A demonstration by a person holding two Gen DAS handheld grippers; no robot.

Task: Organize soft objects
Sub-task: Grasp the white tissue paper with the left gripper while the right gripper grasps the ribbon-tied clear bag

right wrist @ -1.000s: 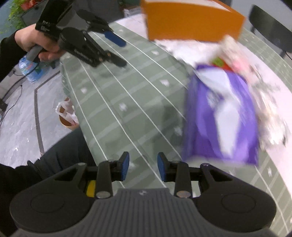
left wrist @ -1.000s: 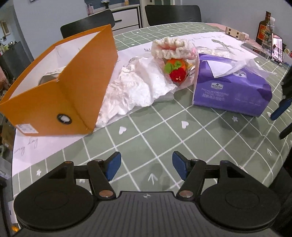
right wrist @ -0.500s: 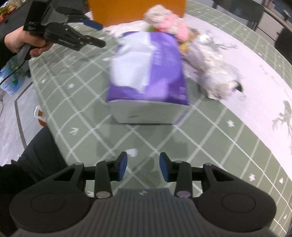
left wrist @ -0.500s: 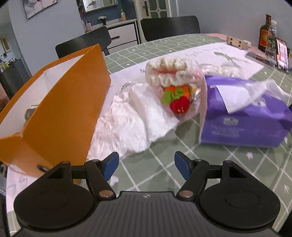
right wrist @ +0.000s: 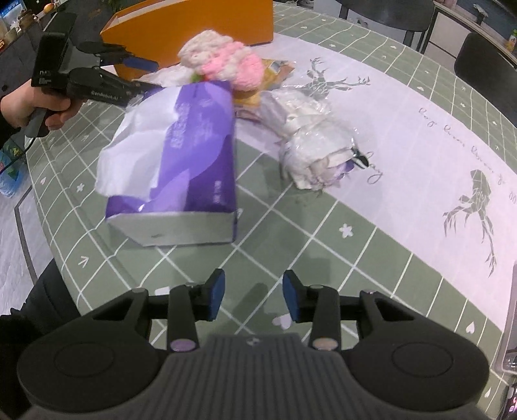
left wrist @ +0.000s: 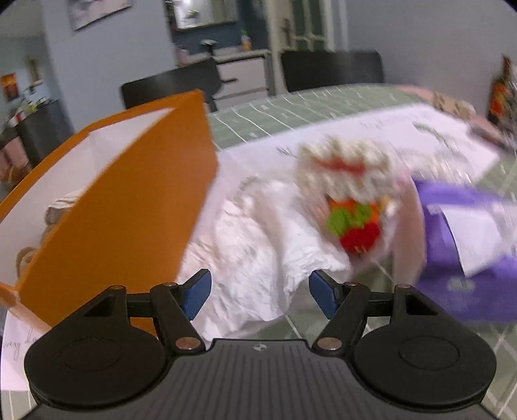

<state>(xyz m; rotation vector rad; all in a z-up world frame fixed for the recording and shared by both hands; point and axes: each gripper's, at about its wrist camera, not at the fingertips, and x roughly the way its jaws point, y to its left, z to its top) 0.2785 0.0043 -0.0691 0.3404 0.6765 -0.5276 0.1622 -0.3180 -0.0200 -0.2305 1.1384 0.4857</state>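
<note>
An open orange box (left wrist: 106, 197) stands at the left; it also shows in the right wrist view (right wrist: 194, 22). Crumpled white cloth (left wrist: 258, 245) lies beside it. A cream and pink crochet piece (left wrist: 345, 168) sits on top of an orange, green and red knitted toy (left wrist: 355, 223). A purple tissue pack (right wrist: 190, 161) with tissue sticking out lies on the table. My left gripper (left wrist: 260, 290) is open and empty, just short of the white cloth. My right gripper (right wrist: 253, 290) is open and empty, near the tissue pack's end. A white plastic-wrapped bundle (right wrist: 310, 145) lies to the pack's right.
The table has a green grid cloth (right wrist: 323, 232) and a white runner with deer prints (right wrist: 420, 113). Black chairs (left wrist: 329, 69) stand at the far side. A bottle (left wrist: 501, 93) stands at the far right. A phone edge (right wrist: 510, 323) lies at the right.
My left gripper has moved forward to the white cloth and box. My right gripper has swung round to face the tissue pack's end and opened wider.
</note>
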